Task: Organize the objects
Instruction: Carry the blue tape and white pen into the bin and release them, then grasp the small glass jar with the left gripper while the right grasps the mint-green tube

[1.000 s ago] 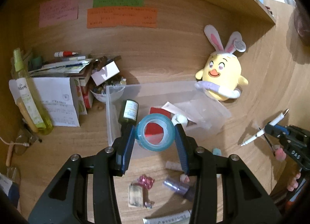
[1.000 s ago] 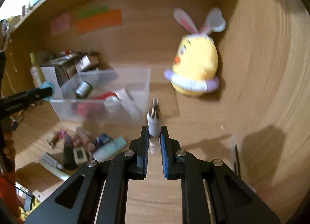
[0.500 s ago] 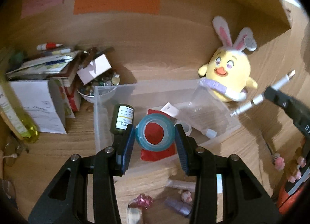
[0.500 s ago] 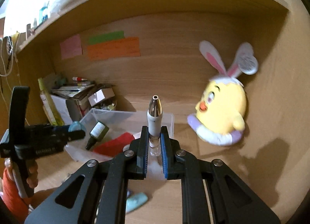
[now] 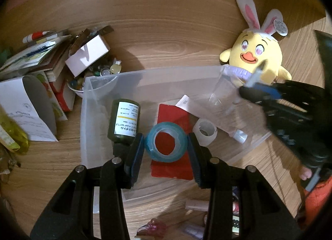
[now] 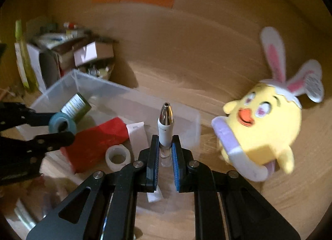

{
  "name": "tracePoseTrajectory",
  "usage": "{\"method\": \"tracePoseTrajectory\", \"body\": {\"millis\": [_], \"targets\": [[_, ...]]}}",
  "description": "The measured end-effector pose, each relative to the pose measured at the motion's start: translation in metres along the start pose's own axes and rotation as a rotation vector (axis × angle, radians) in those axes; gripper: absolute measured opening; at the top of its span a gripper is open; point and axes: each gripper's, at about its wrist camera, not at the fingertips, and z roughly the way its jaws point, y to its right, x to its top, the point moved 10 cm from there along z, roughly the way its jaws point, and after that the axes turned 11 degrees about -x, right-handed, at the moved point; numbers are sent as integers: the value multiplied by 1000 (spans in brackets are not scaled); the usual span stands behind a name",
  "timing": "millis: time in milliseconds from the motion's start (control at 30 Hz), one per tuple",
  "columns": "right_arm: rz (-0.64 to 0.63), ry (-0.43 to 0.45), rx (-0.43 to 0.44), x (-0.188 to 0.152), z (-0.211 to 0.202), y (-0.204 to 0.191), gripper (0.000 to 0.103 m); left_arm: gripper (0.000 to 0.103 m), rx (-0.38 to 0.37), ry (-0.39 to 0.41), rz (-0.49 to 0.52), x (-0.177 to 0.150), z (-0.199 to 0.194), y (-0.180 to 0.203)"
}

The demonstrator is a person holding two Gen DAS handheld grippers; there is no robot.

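My left gripper (image 5: 166, 146) is shut on a blue tape roll (image 5: 166, 144) and holds it over the clear plastic bin (image 5: 145, 75). In the bin lie a dark green bottle (image 5: 124, 121), a red packet (image 5: 172, 169), a clear tape roll (image 5: 205, 131) and a white tube. My right gripper (image 6: 165, 148) is shut on a white pen with a silver tip (image 6: 165, 121), above the bin's right side (image 6: 195, 119). The right gripper also shows in the left wrist view (image 5: 259, 92). The left gripper with the tape roll shows in the right wrist view (image 6: 62, 124).
A yellow chick plush with rabbit ears (image 5: 257, 53) sits right of the bin against the wooden back wall. Boxes, papers and a bowl of small items (image 5: 78, 67) crowd the left. Small cosmetics (image 5: 153, 225) lie on the wooden desk in front of the bin.
Both grippers have moved forward to above the bin, each holding its object. The right gripper came in from the right side.
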Motion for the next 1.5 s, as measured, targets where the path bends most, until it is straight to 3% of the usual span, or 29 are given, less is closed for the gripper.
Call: {"method": "tracePoseTrajectory", "body": {"millis": [133,233,333,533,600,667,733,967,1200,1267,1333,1500], "targets": [[6,-28,57,4,11,-16,17,63,14,22,3,2,-7,-4],[27,-66,150,1,14,-29,27,70,18,49,6,5,-16,-5],[36,-68,163,-2,13,-32,34,74,22,73,13,7,-25,-4],[84,-42,179,-4,-13,-18,36,77,18,111,30,9,-47,3],[100,-14,175,-4,-28,-10,46,84,22,130,39,7,-58,6],[119,21,164,-6,-43,-3,63,91,32,148,48,1,-70,8],[130,52,144,-12,-58,4,68,94,43,150,52,-7,-78,7],[195,35,162,-49,-76,8,72,94,104,98,62,-49,-87,-2],[213,-95,205,-107,-55,-8,76,93,108,9,32,-96,-76,-12],[232,-133,226,-119,-48,-11,76,89,105,-11,16,-107,-72,-14],[261,-167,236,-130,-42,-12,76,77,104,-31,4,-115,-69,-15],[293,-201,253,-140,-39,-22,76,64,81,-67,-21,-129,-60,-18]]}}
